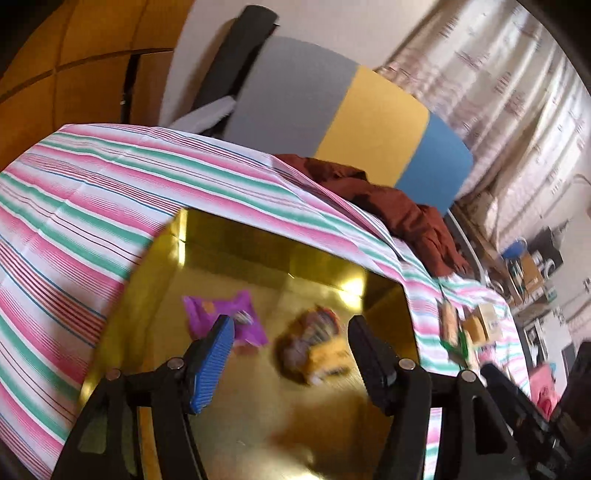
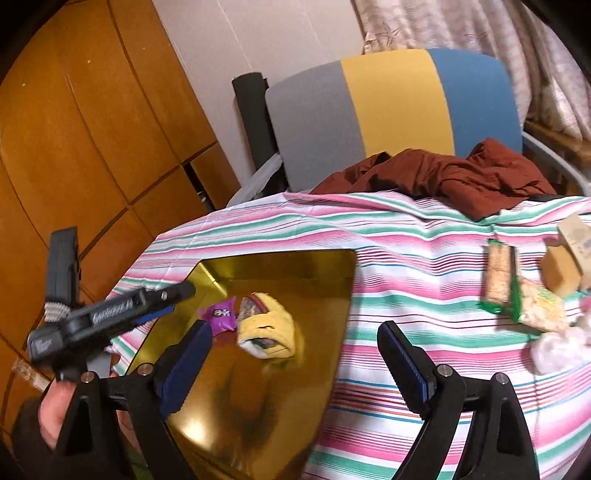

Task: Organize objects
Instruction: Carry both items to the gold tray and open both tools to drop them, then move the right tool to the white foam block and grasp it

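Nearest the left wrist camera, the left gripper (image 1: 291,328) hangs over the gold tray (image 1: 155,280) with its jaws spread and nothing between them; its blue ribbed pad (image 1: 212,363) faces a black finger across the gap. In the right wrist view the right gripper (image 2: 295,336) also stands spread wide and empty, poised over the near right edge of the gold tray (image 2: 332,332). At the left of that view the left gripper (image 2: 177,297) reaches in over the tray's rim, and a hand (image 2: 55,410) in a dark sleeve shows beneath it.

Inside the tray lie two snack packets: a purple packet (image 1: 207,314) toward the left and a yellow packet (image 1: 325,356) just beside it, both blurred. From the right wrist the purple packet (image 2: 219,314) touches or nearly touches the yellow packet (image 2: 271,328).

The tray sits on a striped tablecloth (image 2: 424,266) of pink, green and white. Further right on the cloth, well apart from the tray, wait more items: a long bar in a green wrapper (image 2: 496,273), a pale packet (image 2: 543,308), a brown box (image 2: 561,273) and a crumpled white wrapper (image 2: 561,347).

At the table's far edge a rust-red cloth (image 2: 461,173) lies bunched. Behind it stands a chair back (image 2: 391,99) in grey, yellow and blue panels, with wooden cabinets (image 2: 92,129) to the left and a curtain (image 2: 480,26) beyond.
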A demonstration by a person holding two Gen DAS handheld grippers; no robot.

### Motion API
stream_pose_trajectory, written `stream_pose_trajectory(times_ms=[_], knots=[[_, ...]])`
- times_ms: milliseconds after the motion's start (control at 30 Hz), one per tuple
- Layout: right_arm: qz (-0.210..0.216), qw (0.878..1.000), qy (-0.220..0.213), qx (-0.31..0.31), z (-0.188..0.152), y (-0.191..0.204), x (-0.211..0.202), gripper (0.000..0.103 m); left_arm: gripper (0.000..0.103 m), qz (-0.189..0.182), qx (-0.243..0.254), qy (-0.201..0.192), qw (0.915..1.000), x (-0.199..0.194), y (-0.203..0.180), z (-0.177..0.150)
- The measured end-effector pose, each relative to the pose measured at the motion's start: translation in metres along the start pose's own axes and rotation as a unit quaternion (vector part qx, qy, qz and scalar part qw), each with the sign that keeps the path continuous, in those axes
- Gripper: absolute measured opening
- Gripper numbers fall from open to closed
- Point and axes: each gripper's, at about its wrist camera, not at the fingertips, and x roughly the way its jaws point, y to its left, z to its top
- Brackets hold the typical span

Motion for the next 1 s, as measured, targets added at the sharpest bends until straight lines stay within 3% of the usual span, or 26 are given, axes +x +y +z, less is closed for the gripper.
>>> stream_pose_trajectory(times_ms=[633,800,1000], knots=[[-0.059,0.996,-0.028,0.068,-0.031,-0.08,-0.055,0.091,0.065,-0.052,0.111,0.061,0.9906,0.01,-0.103,-0.058],[-0.11,0.989,-0.034,0.094,-0.046,-0.124,-0.074,0.091,0.065,-0.067,0.149,0.082,0.9831,0.012,-0.132,-0.079],[-0.197,0.971,-0.063,0.121,-0.049,-0.19,-0.116,0.091,0.065,-0.096,0.19,0.103,0.9718,0.014,-0.165,-0.1]])
